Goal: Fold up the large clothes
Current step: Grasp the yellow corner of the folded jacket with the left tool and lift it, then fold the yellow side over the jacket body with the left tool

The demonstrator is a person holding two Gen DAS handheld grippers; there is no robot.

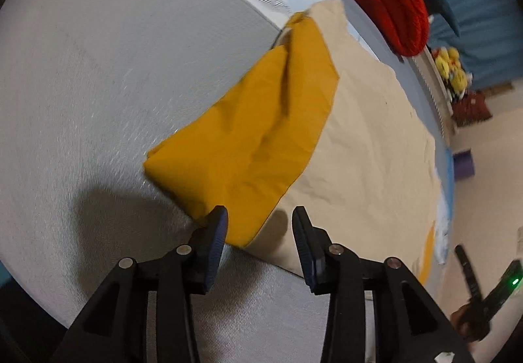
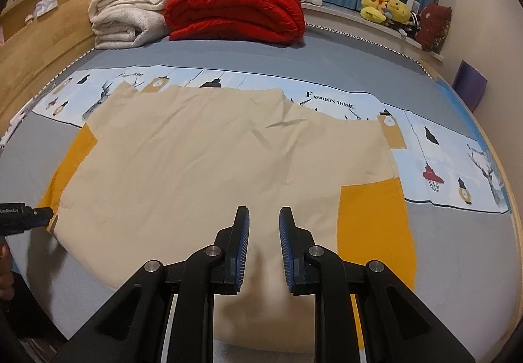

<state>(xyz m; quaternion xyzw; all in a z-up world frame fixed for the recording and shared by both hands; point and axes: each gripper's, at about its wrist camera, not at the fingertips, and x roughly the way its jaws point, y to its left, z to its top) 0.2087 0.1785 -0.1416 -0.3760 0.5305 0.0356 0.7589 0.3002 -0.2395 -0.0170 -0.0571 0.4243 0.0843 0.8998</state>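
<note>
below, the cream garment (image 2: 209,160) is spread flat on the bed (image 2: 457,248); nothing is held by the left gripper (image 1: 260,216) or right gripper (image 2: 264,216), both slightly parted.

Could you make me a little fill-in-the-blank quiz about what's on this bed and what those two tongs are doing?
1. The cream garment spread on the bed has sleeves coloured ____.
2. The folded quilt at the far end of the bed is ____.
3. The right tongs hang over the garment holding ____.
4. The left tongs are open over a ____ of the garment.

Missing words: yellow; red; nothing; sleeve
</note>
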